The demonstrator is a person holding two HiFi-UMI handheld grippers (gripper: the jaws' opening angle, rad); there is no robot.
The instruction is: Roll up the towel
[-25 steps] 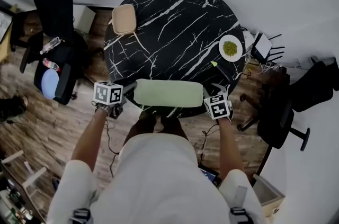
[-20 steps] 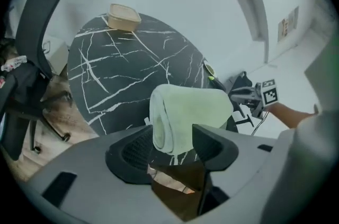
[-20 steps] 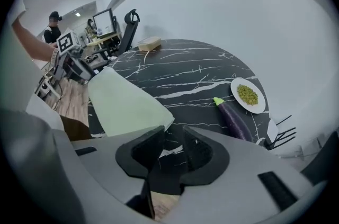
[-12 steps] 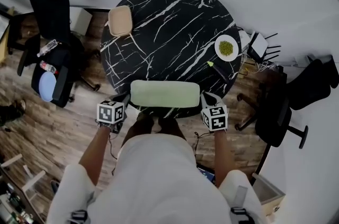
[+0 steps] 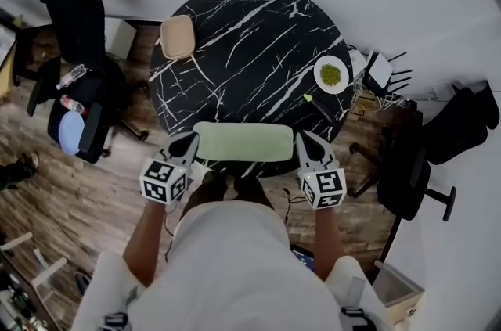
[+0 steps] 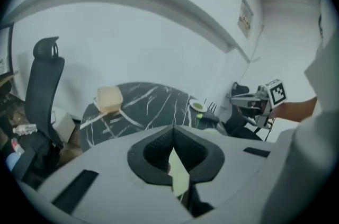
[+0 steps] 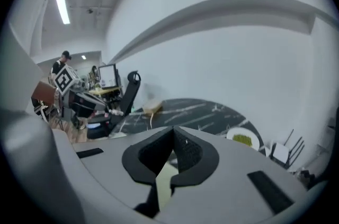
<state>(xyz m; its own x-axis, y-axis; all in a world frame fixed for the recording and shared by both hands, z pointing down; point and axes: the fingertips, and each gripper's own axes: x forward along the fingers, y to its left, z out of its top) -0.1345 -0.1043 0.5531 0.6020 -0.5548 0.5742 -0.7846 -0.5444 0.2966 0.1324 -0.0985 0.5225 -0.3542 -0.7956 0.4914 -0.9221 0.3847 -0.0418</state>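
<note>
A pale green towel (image 5: 243, 142) lies as a compact oblong at the near edge of the round black marble table (image 5: 250, 48). My left gripper (image 5: 190, 138) hovers just off its left end and my right gripper (image 5: 302, 137) just off its right end, both raised above the table. Both have just been closing and now stand shut, with nothing pinched between their tips. In the left gripper view the pads meet (image 6: 172, 134); a sliver of towel (image 6: 180, 178) shows through the slot behind them. The right gripper view shows the same (image 7: 173, 134).
A tan box (image 5: 177, 37) sits at the table's far left and a white plate of green food (image 5: 331, 73) at its right edge, with a dark pen-like object (image 5: 321, 104) nearby. Black office chairs stand at left (image 5: 74, 16) and right (image 5: 438, 149).
Both grippers left the towel's ends, drew back toward the person, then rose beside it. Their jaws went from open to shut. The towel stayed where it lay.
</note>
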